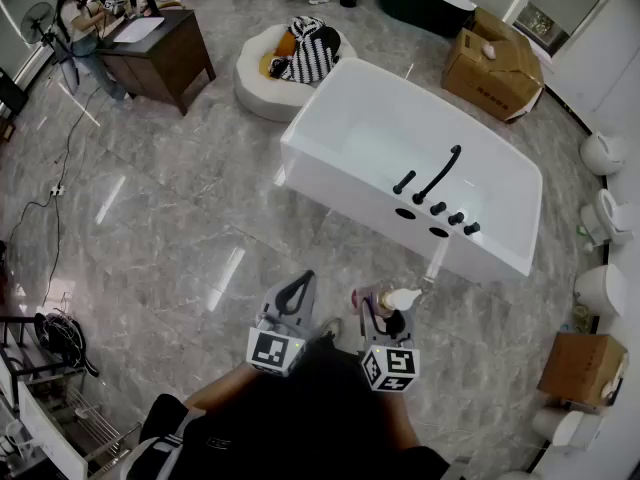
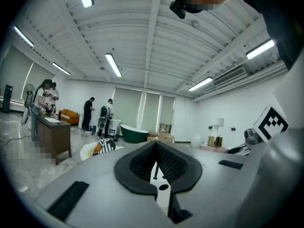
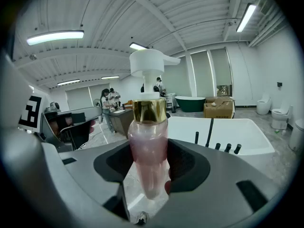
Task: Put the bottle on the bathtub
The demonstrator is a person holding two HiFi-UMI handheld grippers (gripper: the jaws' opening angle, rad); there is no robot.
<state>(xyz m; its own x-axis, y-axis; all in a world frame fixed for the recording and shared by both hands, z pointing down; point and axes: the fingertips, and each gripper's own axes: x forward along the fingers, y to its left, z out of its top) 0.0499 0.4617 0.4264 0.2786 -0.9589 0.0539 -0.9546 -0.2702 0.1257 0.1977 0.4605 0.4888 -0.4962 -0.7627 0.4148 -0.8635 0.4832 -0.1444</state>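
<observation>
Both tongs reach out over the marble floor: the left tongs have their jaws together with nothing between them, while the right tongs clamp the pink bottle upright by its body, white pump on top. Ahead and right of them stands the white bathtub, apart from the bottle.

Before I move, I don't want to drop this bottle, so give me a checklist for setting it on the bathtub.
1. Pump bottle gripped between the right gripper jaws: ok.
2. Bottle upright: ok.
3. Bathtub rim bare beside the black faucet: ok.
4. Bottle over the rim: not ok, short of it.
5. Left gripper empty, jaws together: ok.
</observation>
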